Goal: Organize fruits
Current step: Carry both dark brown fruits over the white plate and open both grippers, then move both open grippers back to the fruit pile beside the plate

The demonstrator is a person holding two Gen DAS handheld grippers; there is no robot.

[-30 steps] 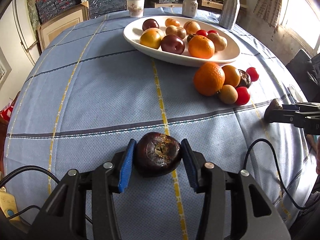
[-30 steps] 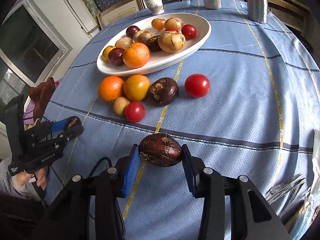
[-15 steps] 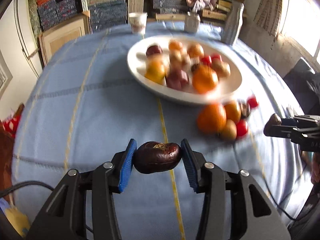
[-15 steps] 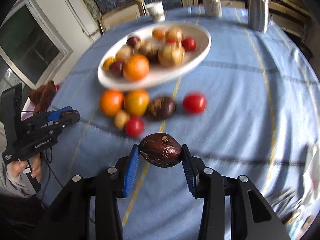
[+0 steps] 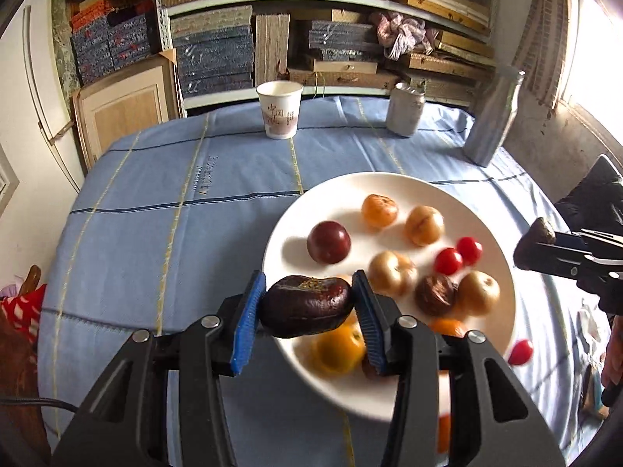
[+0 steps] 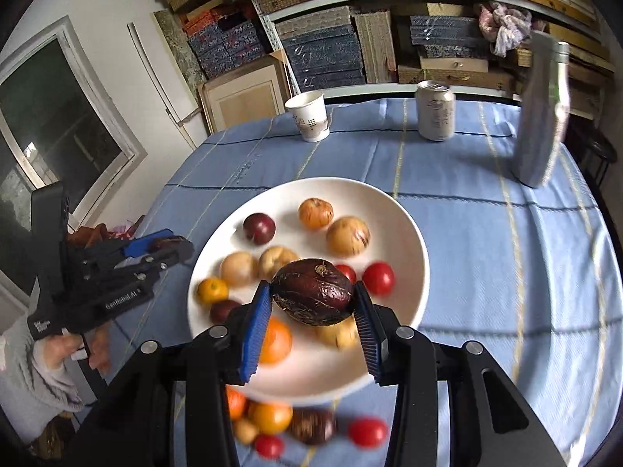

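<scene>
We carry a dark wrinkled fruit (image 5: 306,306) in the left gripper (image 5: 307,311) and another (image 6: 312,296) in the right gripper (image 6: 311,303), both clamped, probably above the white plate (image 6: 412,233); next, lower into bare spots and release.

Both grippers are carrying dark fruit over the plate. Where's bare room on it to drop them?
Bare white shows along the plate's right rim beside the red tomato, and along the far rim. Its middle and near-left side are crowded with fruit, as is the cloth just before the plate.
</scene>
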